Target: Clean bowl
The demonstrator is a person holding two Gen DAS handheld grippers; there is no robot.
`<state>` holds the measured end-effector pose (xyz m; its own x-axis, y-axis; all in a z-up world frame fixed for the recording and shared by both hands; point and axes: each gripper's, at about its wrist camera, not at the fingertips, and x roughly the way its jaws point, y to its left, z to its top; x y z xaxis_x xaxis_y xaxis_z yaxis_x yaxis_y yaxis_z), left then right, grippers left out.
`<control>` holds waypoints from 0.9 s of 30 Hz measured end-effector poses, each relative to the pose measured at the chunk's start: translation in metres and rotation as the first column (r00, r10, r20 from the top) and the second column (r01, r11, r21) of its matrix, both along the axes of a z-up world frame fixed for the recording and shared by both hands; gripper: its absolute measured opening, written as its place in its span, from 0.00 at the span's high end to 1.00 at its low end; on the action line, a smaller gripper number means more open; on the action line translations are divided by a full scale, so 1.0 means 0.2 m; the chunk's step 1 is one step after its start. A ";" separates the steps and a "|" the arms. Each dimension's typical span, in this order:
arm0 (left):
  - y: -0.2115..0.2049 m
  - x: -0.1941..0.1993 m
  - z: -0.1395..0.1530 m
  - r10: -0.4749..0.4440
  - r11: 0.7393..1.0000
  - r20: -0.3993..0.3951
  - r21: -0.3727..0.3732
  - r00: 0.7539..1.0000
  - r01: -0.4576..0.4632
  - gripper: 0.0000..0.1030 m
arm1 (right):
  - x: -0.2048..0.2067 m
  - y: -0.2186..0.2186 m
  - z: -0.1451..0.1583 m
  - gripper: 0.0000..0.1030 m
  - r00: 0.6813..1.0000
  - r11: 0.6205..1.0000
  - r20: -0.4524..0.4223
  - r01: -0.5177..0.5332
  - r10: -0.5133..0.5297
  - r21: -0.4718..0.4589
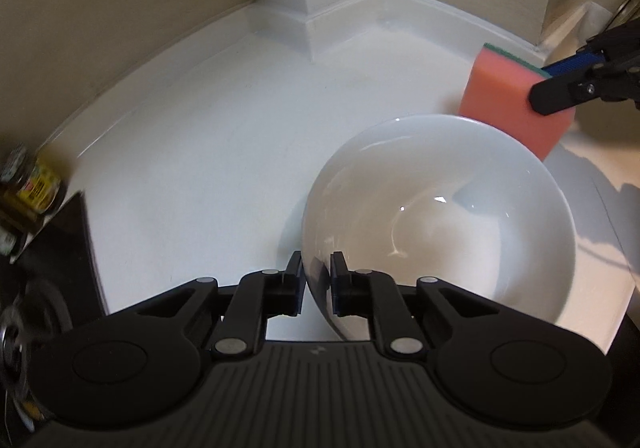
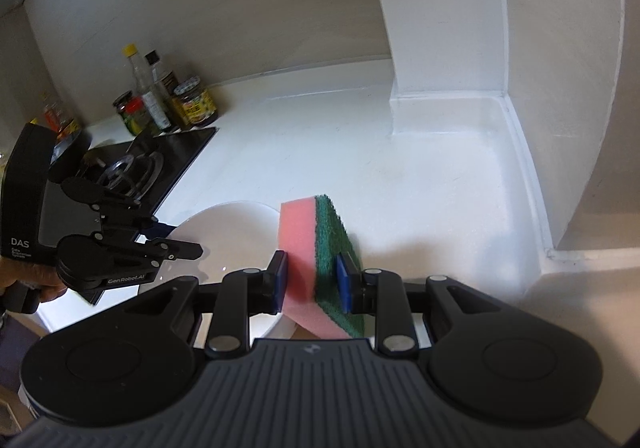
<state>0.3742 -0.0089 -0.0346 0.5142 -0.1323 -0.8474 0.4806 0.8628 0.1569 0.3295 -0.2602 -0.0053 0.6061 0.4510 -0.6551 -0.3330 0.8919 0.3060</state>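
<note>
A white bowl is held tilted above the white counter. My left gripper is shut on the bowl's near rim, one finger inside and one outside. My right gripper is shut on a pink sponge with a green scouring side. In the left wrist view the sponge hangs just beyond the bowl's far right rim, with the right gripper coming in from the right. In the right wrist view the bowl lies left of the sponge and the left gripper grips its left edge.
A white counter runs back to a white corner pillar. A black stove top with a burner lies at the left. Jars and bottles stand behind it against the wall.
</note>
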 end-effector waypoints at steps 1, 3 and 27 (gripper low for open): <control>-0.01 0.02 0.00 0.027 1.000 -0.004 0.008 1.000 -0.027 0.86 | 0.01 0.00 0.00 0.78 1.000 1.000 -0.001 0.002 -0.002 0.002; -0.02 0.02 0.01 0.086 0.996 -0.009 0.014 0.996 -0.086 0.86 | 0.01 0.01 0.00 0.78 1.000 1.000 0.001 0.002 -0.002 0.002; -0.02 -0.16 0.02 0.012 0.997 0.001 0.074 1.000 -0.012 0.84 | 0.00 0.04 0.00 0.78 1.000 0.999 0.007 -0.025 0.025 -0.023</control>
